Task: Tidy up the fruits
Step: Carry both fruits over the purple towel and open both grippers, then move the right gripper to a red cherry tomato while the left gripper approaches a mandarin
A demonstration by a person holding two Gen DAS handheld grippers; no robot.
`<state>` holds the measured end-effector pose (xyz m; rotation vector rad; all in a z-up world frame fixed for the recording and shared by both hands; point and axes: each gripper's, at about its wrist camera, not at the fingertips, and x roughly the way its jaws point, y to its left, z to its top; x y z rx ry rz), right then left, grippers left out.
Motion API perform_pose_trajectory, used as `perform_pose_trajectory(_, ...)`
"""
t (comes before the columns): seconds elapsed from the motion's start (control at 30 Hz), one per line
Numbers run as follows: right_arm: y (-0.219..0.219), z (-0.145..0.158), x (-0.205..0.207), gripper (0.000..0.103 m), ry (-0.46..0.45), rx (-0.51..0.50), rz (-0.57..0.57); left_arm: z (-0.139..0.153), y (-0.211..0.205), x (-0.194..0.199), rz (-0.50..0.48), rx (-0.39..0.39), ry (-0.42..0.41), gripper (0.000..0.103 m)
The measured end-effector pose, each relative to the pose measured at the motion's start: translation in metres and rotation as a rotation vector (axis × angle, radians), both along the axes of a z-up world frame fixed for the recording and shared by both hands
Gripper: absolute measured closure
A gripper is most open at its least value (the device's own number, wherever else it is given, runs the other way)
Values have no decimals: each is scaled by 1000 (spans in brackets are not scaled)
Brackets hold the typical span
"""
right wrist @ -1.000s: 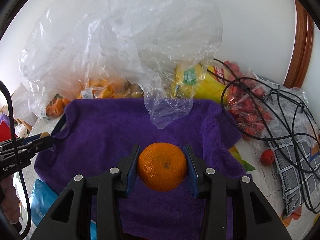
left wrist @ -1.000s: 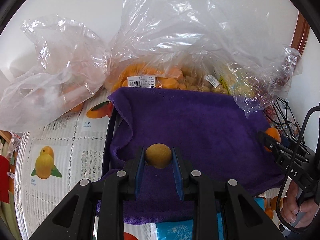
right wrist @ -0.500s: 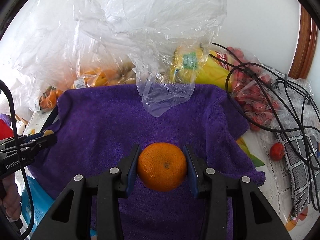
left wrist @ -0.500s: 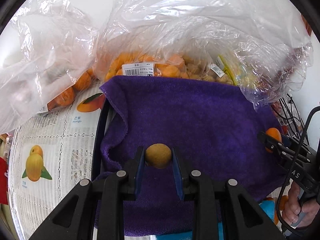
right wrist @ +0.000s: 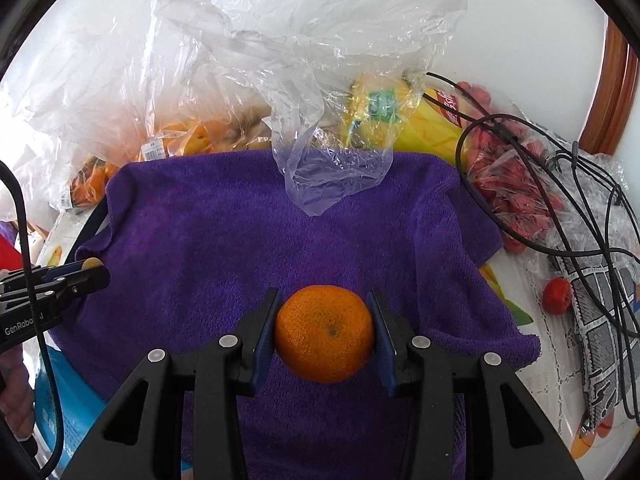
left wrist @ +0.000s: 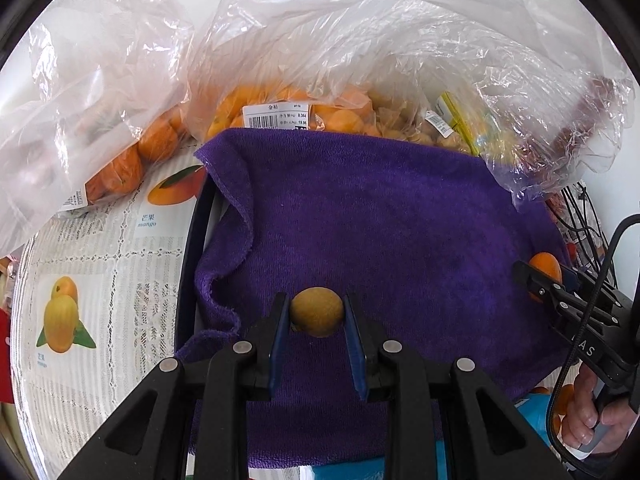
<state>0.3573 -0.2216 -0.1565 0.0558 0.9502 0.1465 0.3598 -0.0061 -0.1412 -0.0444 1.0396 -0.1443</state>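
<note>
My left gripper [left wrist: 317, 312] is shut on a small brownish-yellow round fruit [left wrist: 317, 311], held over the left part of a purple towel [left wrist: 380, 220]. My right gripper [right wrist: 325, 332] is shut on an orange mandarin [right wrist: 325, 333] above the same towel [right wrist: 280, 232]. The right gripper with its mandarin [left wrist: 545, 266] shows at the right edge of the left wrist view. The left gripper with its fruit [right wrist: 91, 263] shows at the left edge of the right wrist view.
Clear plastic bags of oranges [left wrist: 132, 160] and small orange fruit [left wrist: 328, 108] stand behind the towel. A bag flap [right wrist: 332, 168] hangs onto the towel. Bananas [right wrist: 420, 120], a bag of red fruit [right wrist: 516, 196], black cables [right wrist: 580, 208] and a loose red fruit [right wrist: 557, 295] lie right.
Both grippers have moved forward and lower toward the towel, each still holding its fruit. The bags look closer.
</note>
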Motion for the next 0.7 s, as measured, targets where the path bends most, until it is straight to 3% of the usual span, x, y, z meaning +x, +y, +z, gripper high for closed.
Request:
perform_pose_trajectory(0.13, 0, 6, -6, 54, -22, 4, 0, 4, 5, -8, -2, -15, -13, 77)
perform_pose_trajectory(0.2, 0, 10, -11, 44, -25, 0, -10, 6, 7, -13, 1, -15, -18, 72)
perform_pose_trajectory(0.3, -1, 17, -19, 40, -23, 3, -12, 14, 9, -22, -2, -28, -30, 64)
perform_pose_trajectory(0.37, -1, 23, -26, 37, -23, -6, -18, 21, 10, -31, 2, -27, -50, 53)
perform_pose_trajectory(0.7, -13, 65, -94, 37, -160, -34, -55, 58, 9, -89, 21, 0, -144, 48)
